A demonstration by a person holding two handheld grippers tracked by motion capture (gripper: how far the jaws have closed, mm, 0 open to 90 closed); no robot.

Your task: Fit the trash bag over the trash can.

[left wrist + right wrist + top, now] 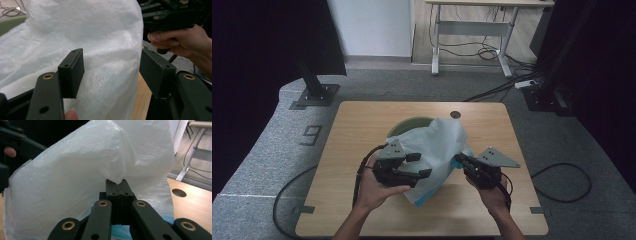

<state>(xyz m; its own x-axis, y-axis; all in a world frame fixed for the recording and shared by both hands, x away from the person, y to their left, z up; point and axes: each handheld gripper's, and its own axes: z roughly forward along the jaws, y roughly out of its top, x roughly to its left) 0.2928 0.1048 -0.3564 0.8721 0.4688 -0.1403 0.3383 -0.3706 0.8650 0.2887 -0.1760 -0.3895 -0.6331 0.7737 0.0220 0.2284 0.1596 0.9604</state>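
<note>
We work at a pale wood-grain tabletop (362,150) with rounded corners and a small round hole near its far edge. At its middle stands a thin, crinkled, translucent white plastic bag (439,150), puffed up into a soft peak, with a strip of blue at its lower edge. Behind it, and touching it, we see the smooth curved rim of a pale green bowl (404,125). Our left tool (417,166), matte black with flat rectangular pads, has its jaws spread apart with a fold of the bag between them; whether the pads press on the film we cannot tell. Our right tool (459,159) has its jaws closed tight, pinching a gathered, wrinkled tip of the bag at the bag's right side.
</note>
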